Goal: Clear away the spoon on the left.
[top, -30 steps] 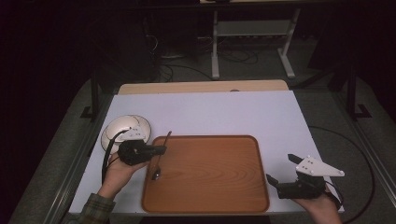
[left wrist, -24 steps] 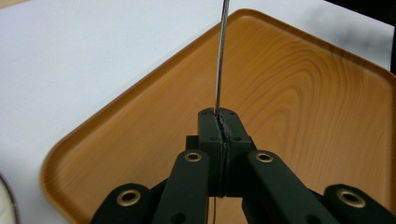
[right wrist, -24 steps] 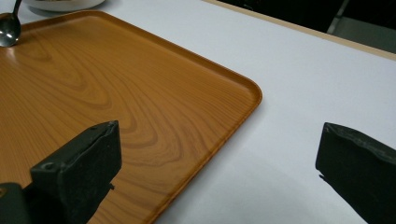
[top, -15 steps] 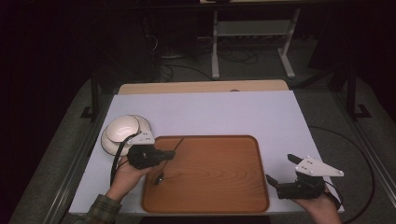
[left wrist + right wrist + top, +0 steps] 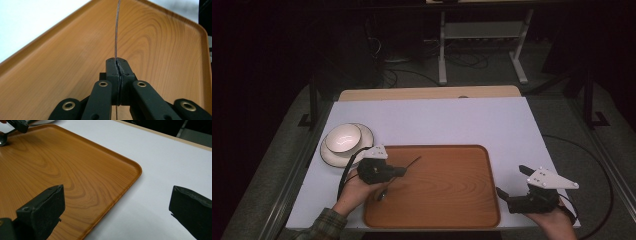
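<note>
Wooden tray (image 5: 447, 185) | left gripper (image 5: 402, 171) clamps spoon (image 5: 384, 192) | no writing legible

No readable text, label, brand, number or sign anywhere: none on the wooden tray (image 5: 447, 185), none on the white table surface (image 5: 437, 122), none on the bowl (image 5: 342, 138), none on either gripper's black parts.

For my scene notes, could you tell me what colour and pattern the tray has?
The tray is orange-brown with a wood-grain pattern, clearest in the left gripper view.
</note>
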Tool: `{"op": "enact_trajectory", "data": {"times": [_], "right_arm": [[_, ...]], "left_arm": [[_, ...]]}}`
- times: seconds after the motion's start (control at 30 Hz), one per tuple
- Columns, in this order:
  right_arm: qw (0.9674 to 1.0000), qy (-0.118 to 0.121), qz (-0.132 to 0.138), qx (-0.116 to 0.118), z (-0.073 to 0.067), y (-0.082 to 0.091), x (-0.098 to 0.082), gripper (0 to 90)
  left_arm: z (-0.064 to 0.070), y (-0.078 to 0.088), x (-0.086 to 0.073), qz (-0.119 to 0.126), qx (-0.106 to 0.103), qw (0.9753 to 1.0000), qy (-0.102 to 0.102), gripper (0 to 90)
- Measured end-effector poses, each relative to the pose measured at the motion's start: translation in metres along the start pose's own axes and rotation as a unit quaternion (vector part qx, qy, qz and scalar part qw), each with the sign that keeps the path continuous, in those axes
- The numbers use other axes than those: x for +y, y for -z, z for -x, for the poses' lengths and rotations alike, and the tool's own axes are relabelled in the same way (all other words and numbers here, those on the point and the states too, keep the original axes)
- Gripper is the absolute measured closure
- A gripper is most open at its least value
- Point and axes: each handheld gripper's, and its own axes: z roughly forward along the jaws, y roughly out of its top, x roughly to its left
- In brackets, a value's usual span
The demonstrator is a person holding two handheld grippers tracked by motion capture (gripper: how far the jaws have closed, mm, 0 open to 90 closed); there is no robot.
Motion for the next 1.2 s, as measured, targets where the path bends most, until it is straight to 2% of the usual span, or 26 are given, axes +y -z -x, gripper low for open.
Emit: {"op": "enact_trajectory", "data": {"times": [0.17, 0.4, 0.47, 0.53, 0.77, 0.97, 1.2], "right_arm": [[1.0, 0.0, 0.0, 0.0, 0.0, 0.0, 0.0, 0.0], [1.0, 0.0, -0.001, 0.001, 0.0, 0.0, 0.0, 0.0], [1.0, 0.0, -0.001, 0.001, 0.0, 0.0, 0.0, 0.0], [1.0, 0.002, 0.0, 0.002, 0.0, 0.0, 0.0, 5.4], [1.0, 0.006, 0.0, 0.004, -0.001, 0.0, 0.0, 5.7], [1.0, 0.006, 0.0, 0.005, -0.001, 0.0, 0.0, 5.7], [1.0, 0.005, 0.0, 0.005, -0.001, 0.0, 0.0, 5.8]], "left_arm": [[0.0, -0.008, -0.001, -0.023, -0.002, 0.9997, -0.008, 88.3], [0.003, -0.018, -0.002, -0.057, -0.001, 0.9981, -0.024, 88.0], [0.003, -0.02, -0.002, -0.063, 0.003, 0.9977, -0.026, 87.8], [0.002, -0.02, -0.002, -0.067, 0.003, 0.9974, -0.025, 87.8], [0.0, -0.025, -0.004, -0.087, 0.01, 0.9959, -0.025, 87.6], [-0.001, -0.025, -0.004, -0.085, 0.01, 0.9961, -0.023, 85.8], [-0.004, -0.022, -0.006, -0.082, 0.015, 0.9964, -0.015, 78.3]]}}
